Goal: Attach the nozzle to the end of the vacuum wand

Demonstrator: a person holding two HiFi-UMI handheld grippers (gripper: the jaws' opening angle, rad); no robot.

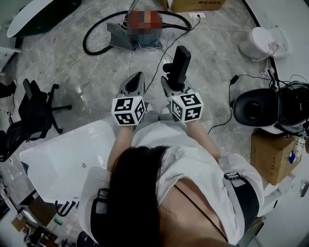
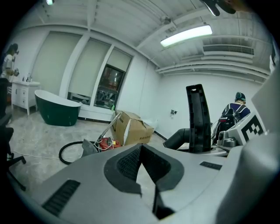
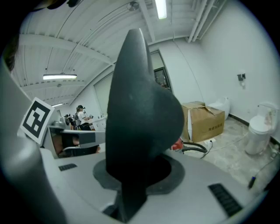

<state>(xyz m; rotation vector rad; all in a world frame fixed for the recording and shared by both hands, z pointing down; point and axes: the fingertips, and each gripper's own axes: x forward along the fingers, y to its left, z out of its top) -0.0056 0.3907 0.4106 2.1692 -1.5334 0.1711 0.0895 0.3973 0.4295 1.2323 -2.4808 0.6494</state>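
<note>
You held the black nozzle upright in your right gripper, its jaws clamped on the nozzle's base, while your left gripper was closed on nothing. With the nozzle in hand, the joining itself had evidently not begun. The vacuum wand stood by the red vacuum on the floor, well ahead of both grippers and apart from the nozzle, which had yet to be carried over and seated on the wand's end.
</note>
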